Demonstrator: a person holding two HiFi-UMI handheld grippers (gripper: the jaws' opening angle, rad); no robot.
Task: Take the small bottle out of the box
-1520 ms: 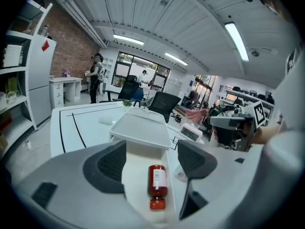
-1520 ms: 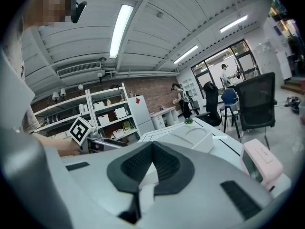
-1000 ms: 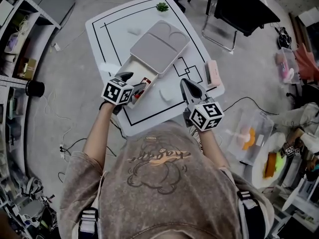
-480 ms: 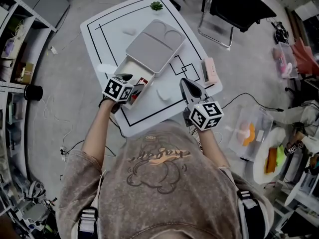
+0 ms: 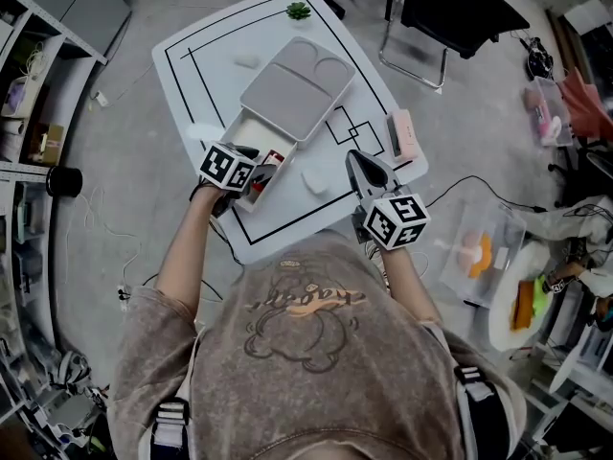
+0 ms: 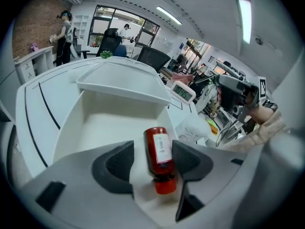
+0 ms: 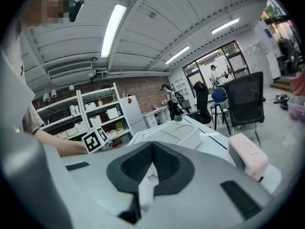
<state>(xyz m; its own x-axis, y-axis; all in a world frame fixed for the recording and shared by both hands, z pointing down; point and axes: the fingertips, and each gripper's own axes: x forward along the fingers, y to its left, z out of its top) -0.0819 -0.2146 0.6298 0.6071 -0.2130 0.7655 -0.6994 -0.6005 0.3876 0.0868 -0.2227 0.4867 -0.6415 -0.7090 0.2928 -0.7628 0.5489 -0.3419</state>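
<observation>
A small red bottle (image 6: 159, 154) with a white label and red cap lies on its side on the floor of the open white box (image 6: 119, 109), cap toward me. My left gripper (image 6: 152, 159) reaches into the box's near end, and its jaws are closing with the bottle between them. The right pad is at the bottle's side, while a gap shows on the left. The head view shows the bottle (image 5: 272, 160) just past the left gripper (image 5: 255, 164). My right gripper (image 5: 359, 161) hovers over the table right of the box, pads together and empty.
The box's grey lid (image 5: 297, 84) stands swung back at its far end. A pink device (image 5: 405, 137) lies at the white table's (image 5: 211, 56) right edge, a small white object (image 5: 314, 180) beside the box, and a green plant (image 5: 300, 11) at the far end. A black chair (image 5: 460, 8) stands beyond.
My left gripper has edged a little further toward the box over the bottle. The right gripper has stayed where it was.
</observation>
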